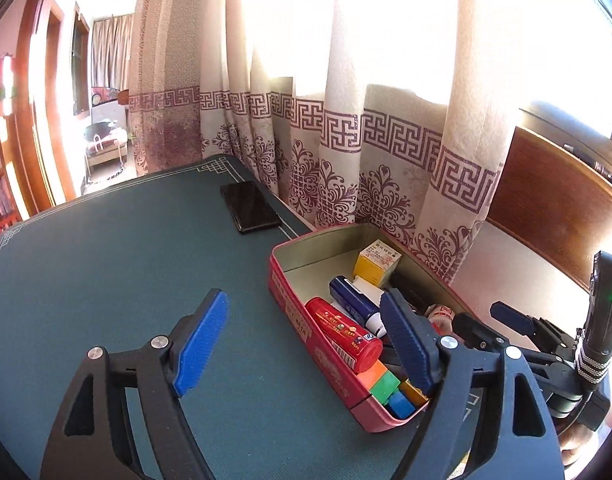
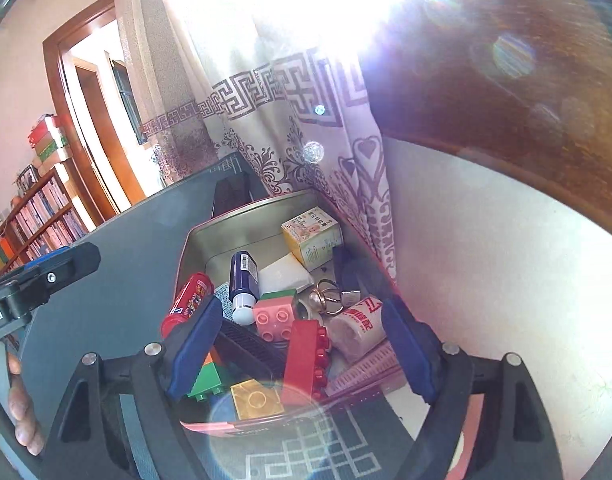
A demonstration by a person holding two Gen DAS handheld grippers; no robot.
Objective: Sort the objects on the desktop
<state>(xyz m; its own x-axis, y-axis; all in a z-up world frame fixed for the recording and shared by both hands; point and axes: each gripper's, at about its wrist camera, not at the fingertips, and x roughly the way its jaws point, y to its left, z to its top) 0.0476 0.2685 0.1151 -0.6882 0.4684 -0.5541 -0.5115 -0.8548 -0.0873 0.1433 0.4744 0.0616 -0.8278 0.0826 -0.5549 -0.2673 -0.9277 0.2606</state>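
Both claws stand apart with nothing between the pads: the left gripper hangs over the green desk mat, its right pad over the near rim of the red tin, and the right gripper hovers above the tin's contents with its pads spread to either side of the pile. The tin sits at the mat's far right edge against the curtain, and most of the desktop things are already in it: a red tube, a dark blue bottle, a yellow carton, coloured building blocks, a red block and a white roll. In the left wrist view the one loose item is a black phone, flat on the mat at about eleven o'clock from the tin, near the curtain. If the phone belongs in the sort, the sensible move is for the left claw to go to it, since it is already on that side. A flat, slick slab gives little to grip, so approach low, straddle its short width, and close squarely on the edges. The right claw should lift clear of the tin so the two do not collide over it.
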